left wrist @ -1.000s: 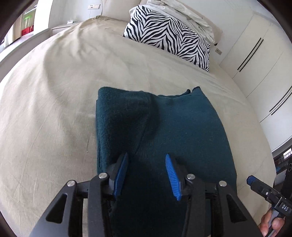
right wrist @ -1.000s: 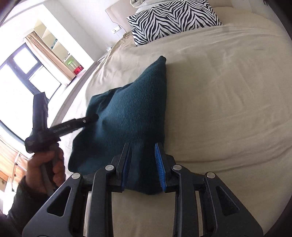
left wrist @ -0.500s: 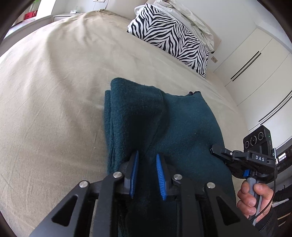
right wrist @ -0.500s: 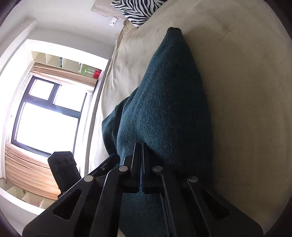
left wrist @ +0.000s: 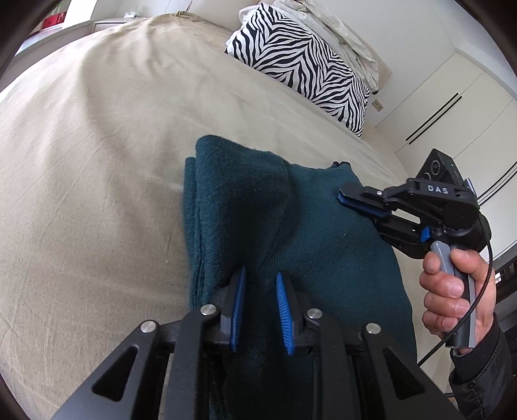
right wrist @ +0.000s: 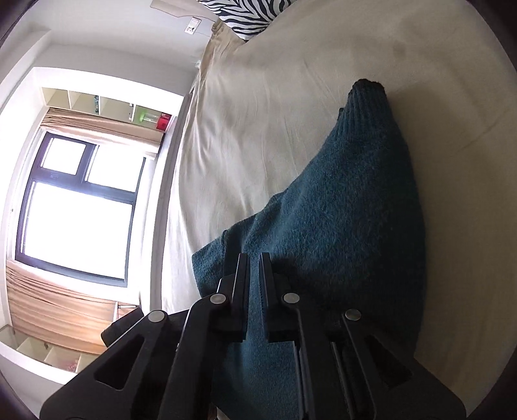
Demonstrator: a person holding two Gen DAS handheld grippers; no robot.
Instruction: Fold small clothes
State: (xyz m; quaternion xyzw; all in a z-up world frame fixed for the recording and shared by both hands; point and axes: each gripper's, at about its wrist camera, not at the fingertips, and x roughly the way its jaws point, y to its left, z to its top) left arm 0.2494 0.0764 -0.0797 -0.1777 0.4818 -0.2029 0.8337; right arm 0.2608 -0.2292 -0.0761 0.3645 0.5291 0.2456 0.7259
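A dark teal knitted garment [left wrist: 323, 242] lies on the beige bed [left wrist: 97, 161], with a thicker folded layer along its left side. My left gripper [left wrist: 260, 273] sits at the garment's near edge, its blue pads pinching a ridge of the cloth. My right gripper [left wrist: 342, 196] is shut and reaches in from the right over the garment's far right part, held by a person's hand [left wrist: 452, 290]. In the right wrist view the right gripper [right wrist: 255, 257] has its fingers almost together, with teal garment [right wrist: 355, 210] showing in the thin slit and all around them.
A zebra-striped pillow [left wrist: 300, 64] and crumpled white bedding [left wrist: 339, 29] lie at the head of the bed. White wardrobe doors [left wrist: 452, 113] stand to the right. A bright window [right wrist: 74, 206] with curtains is on the far side of the bed.
My right gripper has shut on the garment's edge and swung inward over it, rolling as it went. My left gripper narrowed onto the fold and has stayed put.
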